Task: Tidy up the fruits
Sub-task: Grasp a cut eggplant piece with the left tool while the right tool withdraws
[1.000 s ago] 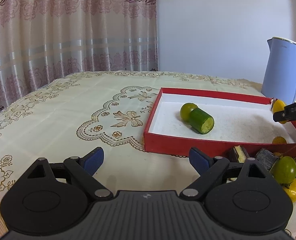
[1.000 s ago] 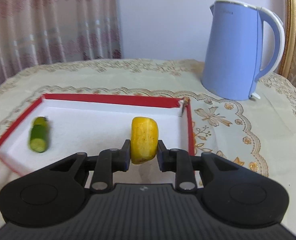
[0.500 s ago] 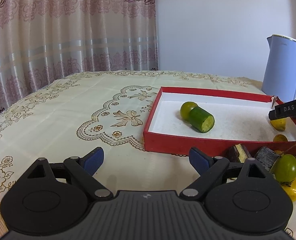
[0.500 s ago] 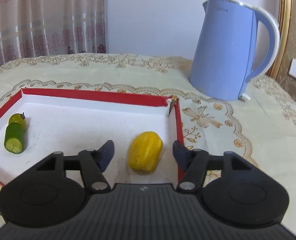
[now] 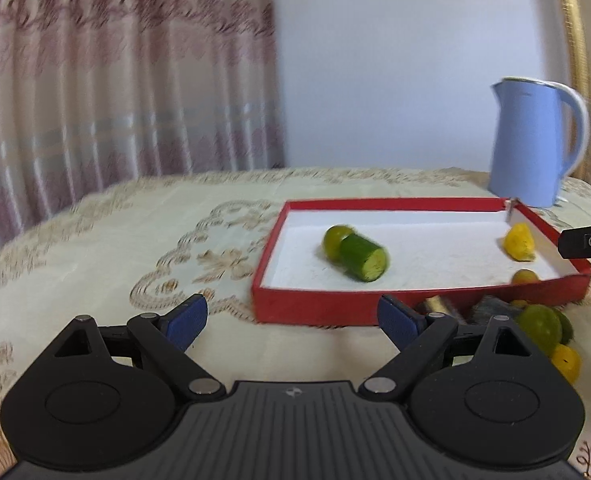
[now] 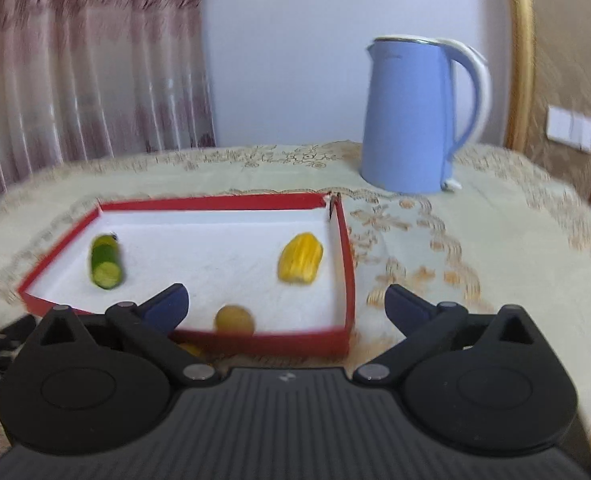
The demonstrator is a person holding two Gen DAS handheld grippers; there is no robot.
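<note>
Both views are smeared, so the curtain (image 5: 115,80) pattern cannot be made out. In the left view the red tray's (image 5: 315,306) front wall hides most of a small yellow fruit (image 5: 525,277) near its front right corner. The dark blocks (image 5: 491,310) by that wall are fuzzy. The right gripper (image 5: 587,242) is cut off by the right edge. In the right view the round fruit (image 6: 234,320) at the tray's front wall is too fuzzy to name
</note>
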